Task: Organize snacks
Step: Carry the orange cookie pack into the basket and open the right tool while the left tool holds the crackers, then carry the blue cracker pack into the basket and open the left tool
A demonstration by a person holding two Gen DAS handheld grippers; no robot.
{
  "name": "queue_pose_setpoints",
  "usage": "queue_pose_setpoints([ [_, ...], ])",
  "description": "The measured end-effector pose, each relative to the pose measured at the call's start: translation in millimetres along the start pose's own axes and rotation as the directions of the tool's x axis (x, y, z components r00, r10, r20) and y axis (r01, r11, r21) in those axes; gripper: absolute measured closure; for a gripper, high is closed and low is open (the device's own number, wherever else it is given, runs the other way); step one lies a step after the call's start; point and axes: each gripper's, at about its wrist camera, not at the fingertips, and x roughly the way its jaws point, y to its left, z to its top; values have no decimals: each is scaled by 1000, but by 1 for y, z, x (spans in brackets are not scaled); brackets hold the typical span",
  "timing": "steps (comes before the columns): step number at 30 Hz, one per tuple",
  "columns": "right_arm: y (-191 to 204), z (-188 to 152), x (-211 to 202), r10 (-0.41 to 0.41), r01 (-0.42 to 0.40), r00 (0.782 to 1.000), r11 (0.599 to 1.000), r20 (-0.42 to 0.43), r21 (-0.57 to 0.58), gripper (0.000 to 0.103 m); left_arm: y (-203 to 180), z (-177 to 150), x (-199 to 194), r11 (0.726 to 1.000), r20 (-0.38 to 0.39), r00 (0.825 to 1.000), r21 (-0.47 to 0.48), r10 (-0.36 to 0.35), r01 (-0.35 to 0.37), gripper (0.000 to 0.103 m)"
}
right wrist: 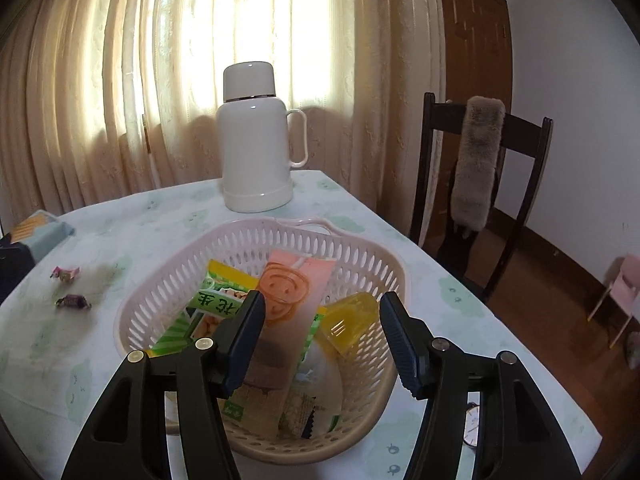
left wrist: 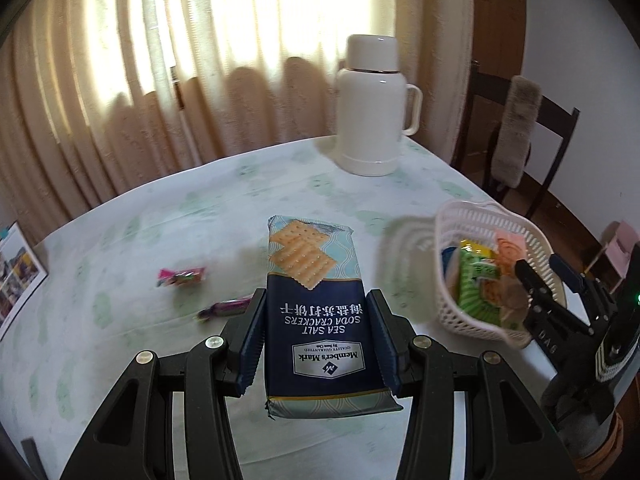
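From the left wrist, our left tool [left wrist: 316,340] clamps the soda cracker pack [left wrist: 314,304] across its width, held above the bench [left wrist: 160,208]; it is light, but the crackers inside are brittle, so we grip gently. From the right wrist, our right tool [right wrist: 322,334] gapes empty over the basket [right wrist: 256,252] of soft snack packets.
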Motion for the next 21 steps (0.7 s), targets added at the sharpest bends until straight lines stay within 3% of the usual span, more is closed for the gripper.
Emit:
queue_pose_setpoints([
  [5, -9, -3, -7, 36, -40, 998, 997, 53, 66, 42, -17, 7, 14, 999, -21, 999, 9, -48, 48, 58],
  [9, -21, -2, -18, -9, -8, 992, 991, 123, 131, 36, -34, 14, 21, 994, -24, 995, 31, -101, 102, 58],
  [14, -34, -2, -23, -54, 24, 988, 979, 145, 201, 35, -62, 22, 33, 976, -52, 978, 65, -204, 207, 58],
  [21, -46, -2, -27, -91, 47, 983, 964, 158, 261, 34, -91, 28, 50, 956, -88, 958, 85, -274, 281, 58],
])
